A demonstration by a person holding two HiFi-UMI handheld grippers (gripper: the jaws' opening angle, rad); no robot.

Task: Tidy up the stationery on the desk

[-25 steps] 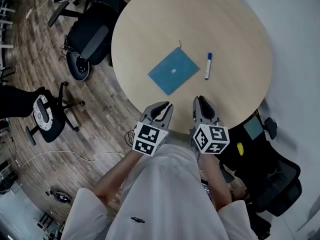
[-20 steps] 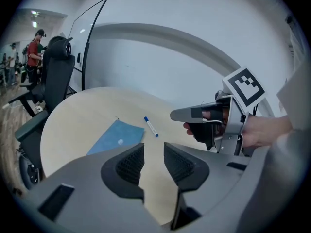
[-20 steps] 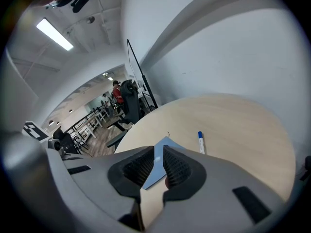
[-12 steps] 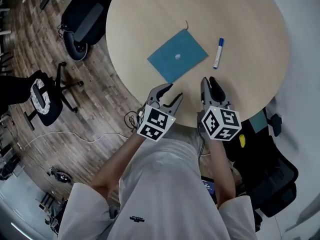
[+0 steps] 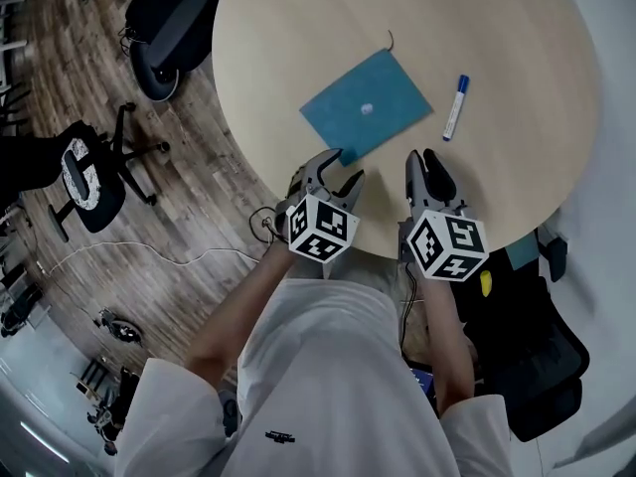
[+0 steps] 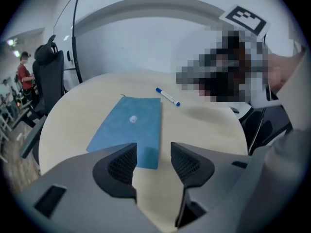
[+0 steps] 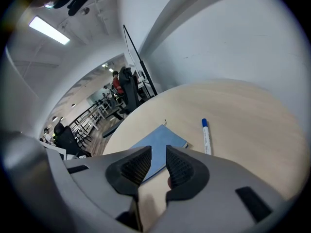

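The left gripper (image 5: pixel 338 170) (image 6: pixel 153 155) is holding its fingers (image 6: pixel 119 163) well apart, and nothing is sitting between them. The right gripper (image 5: pixel 421 159) (image 7: pixel 158 152) is keeping its fingers (image 7: pixel 181 168) only a narrow gap apart, also empty. Both are hovering over the near edge of the round table (image 5: pixel 288 38) (image 6: pixel 209 130) (image 7: pixel 243 110).

Just ahead of the left gripper's fingers, a flat blue pouch (image 5: pixel 383 92) (image 6: pixel 124 130) (image 7: pixel 163 139) is lying on the wood with its near corner pointing at them. From the right gripper's fingers it is sitting ahead and a little to the left. It is lying closed, so what it is holding cannot be told. It is showing a small white snap (image 5: pixel 366 109) (image 6: pixel 132 119) at its middle and a thin dark cord (image 5: pixel 390 38) trailing off its far corner.

Farther out, ahead of the right gripper's fingers and slightly to their right, a white marker (image 5: pixel 455 107) (image 6: pixel 168 96) (image 7: pixel 205 136) with a blue cap at its far end is lying just beside the pouch, apart from it.

Dark office chairs (image 5: pixel 89 177) are standing on the floor to the left of the left gripper.
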